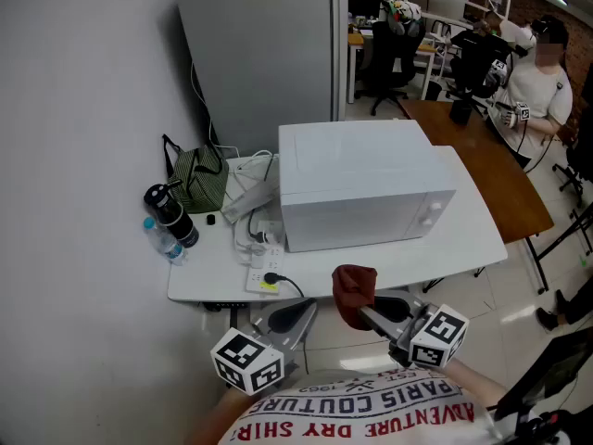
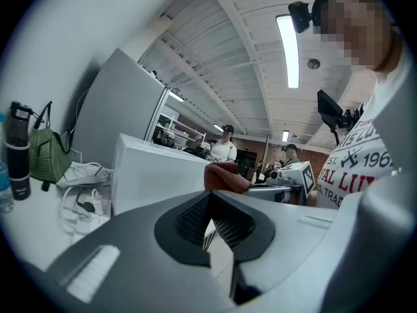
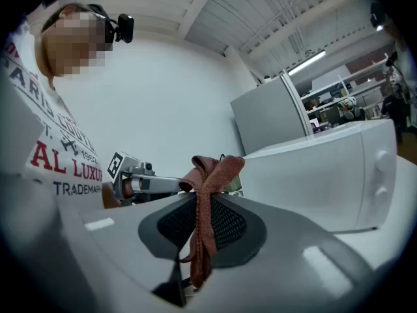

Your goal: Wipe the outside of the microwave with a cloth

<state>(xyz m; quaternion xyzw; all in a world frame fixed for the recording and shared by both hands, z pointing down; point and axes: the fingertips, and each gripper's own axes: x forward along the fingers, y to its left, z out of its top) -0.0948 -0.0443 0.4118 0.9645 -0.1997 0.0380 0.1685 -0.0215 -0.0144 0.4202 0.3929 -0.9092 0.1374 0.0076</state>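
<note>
— Right tool [image 3: 202,217] on the cloth [image 3: 210,171]: what could go wrong from here?
— Only a thin fold is pinched and the rest is bunched above the tips. Pressed against the microwave [image 1: 361,188], it may well slip free. Cords and a power strip [image 1: 262,272] lie just left of the microwave, where a sweep could snag.
— And the grip itself?
— Jaws are clamped together on the rust-red cloth, held in front of the microwave and clear of it. Left tool [image 1: 289,321], also in front of the microwave, is closed on nothing.
</note>
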